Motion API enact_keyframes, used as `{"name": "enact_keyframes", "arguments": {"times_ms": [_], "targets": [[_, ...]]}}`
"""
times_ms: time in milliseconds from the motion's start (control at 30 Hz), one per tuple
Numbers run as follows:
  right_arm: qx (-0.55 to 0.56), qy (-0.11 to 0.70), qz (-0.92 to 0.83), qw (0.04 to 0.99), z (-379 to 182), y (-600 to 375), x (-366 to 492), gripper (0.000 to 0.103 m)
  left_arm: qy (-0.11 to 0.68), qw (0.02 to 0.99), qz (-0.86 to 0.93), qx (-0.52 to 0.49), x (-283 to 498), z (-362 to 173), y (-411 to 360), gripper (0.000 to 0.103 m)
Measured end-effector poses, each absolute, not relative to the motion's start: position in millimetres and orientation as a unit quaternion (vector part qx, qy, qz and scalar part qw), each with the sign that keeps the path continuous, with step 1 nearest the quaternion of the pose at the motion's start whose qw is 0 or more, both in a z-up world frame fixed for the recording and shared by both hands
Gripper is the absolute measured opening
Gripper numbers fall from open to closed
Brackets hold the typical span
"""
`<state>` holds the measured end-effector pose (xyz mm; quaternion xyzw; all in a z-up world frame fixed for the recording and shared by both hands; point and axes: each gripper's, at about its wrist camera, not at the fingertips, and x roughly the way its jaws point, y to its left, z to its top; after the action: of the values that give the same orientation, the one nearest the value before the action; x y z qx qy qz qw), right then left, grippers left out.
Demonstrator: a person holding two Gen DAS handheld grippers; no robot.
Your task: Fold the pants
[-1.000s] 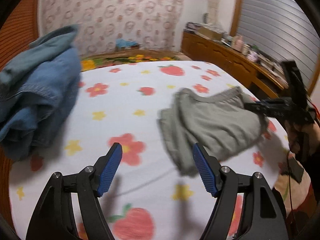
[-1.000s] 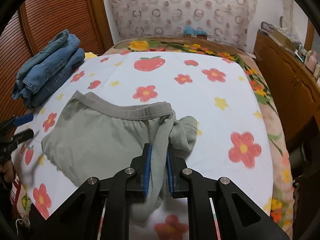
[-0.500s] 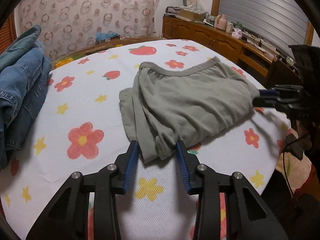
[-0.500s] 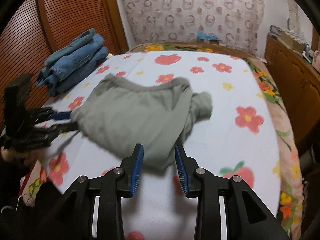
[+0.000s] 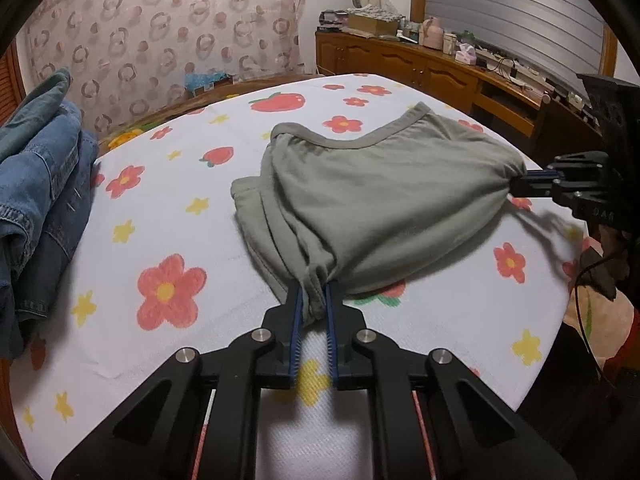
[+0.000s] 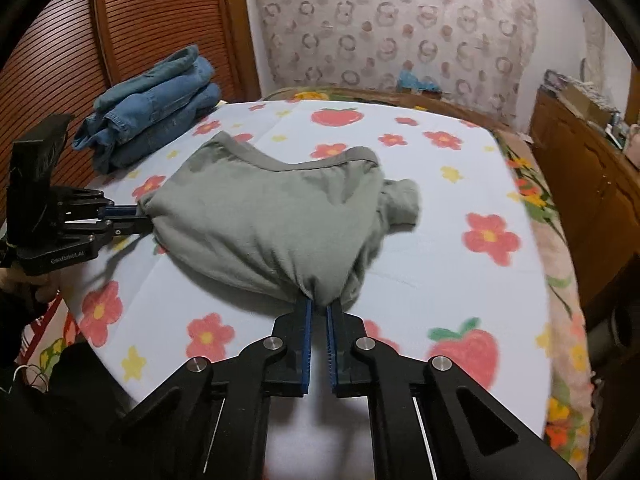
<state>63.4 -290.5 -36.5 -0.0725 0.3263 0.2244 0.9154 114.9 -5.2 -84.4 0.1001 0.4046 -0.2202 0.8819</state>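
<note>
Folds of the sage-green knit pants [image 5: 384,200] hide how many layers are stacked, and a bunched leg end [image 6: 400,200] trails off their far side in my right wrist view. The bundle sits near the front edge of the bed [image 5: 460,332], on a white sheet printed with red flowers and strawberries. A pile of folded blue denim jeans [image 6: 156,108] lies well apart by the slatted wooden door [image 6: 120,20]; a wooden sideboard [image 5: 440,72] runs beside the bed's other side, its clutter too small to read. Open sheet stretches behind the pants toward the headboard. My left gripper [image 5: 311,296] has just been closing and now pinches a gathered corner of the pants between its blue pads [image 5: 295,320]. My right gripper [image 6: 319,312] has likewise just closed, clamping the opposite corner. Only part of a hand [image 6: 44,284] shows.
</note>
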Motion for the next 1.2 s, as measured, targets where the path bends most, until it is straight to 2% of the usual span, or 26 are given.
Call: {"name": "enact_keyframes", "arguments": {"times_ms": [233,300,367,433,500,533,600,667,900,1200], "targets": [[-0.051,0.344,0.237,0.907,-38.9,-286.3,66.6,0.005,0.407,0.884,-0.220,0.069,112.2,-78.5,1.3,0.012],[-0.044,0.340,0.237,0.909,-32.5,-288.2,66.4,0.007,0.403,0.886,-0.219,0.060,110.7,-70.8,3.1,0.016],[-0.038,0.335,0.240,0.911,-26.6,-289.6,66.2,0.014,0.399,0.890,-0.214,0.060,111.7,-63.9,4.2,0.026],[-0.037,0.328,0.237,0.914,-21.8,-291.4,65.9,0.021,0.387,0.896,-0.207,0.062,113.9,-53.8,6.0,0.045],[-0.034,0.321,0.233,0.917,-16.6,-292.3,67.1,0.029,0.379,0.900,-0.209,0.056,117.5,-45.9,8.7,0.057],[-0.033,0.317,0.232,0.919,-15.4,-292.8,67.2,0.031,0.377,0.901,-0.208,0.053,120.7,-43.2,9.4,0.061],[-0.030,0.313,0.229,0.921,-12.5,-294.6,69.6,0.042,0.378,0.902,-0.201,0.049,129.9,-40.9,9.5,0.069],[-0.028,0.310,0.224,0.924,-11.7,-295.1,73.8,0.048,0.384,0.902,-0.194,0.045,140.1,-42.3,8.7,0.070],[-0.002,0.311,0.233,0.921,-3.2,-303.9,98.1,0.054,0.430,0.884,-0.179,0.041,185.5,-65.7,-1.4,0.070],[0.000,0.313,0.233,0.921,8.8,-310.7,109.1,0.055,0.457,0.871,-0.176,0.043,203.3,-85.8,-5.9,0.070]]}}
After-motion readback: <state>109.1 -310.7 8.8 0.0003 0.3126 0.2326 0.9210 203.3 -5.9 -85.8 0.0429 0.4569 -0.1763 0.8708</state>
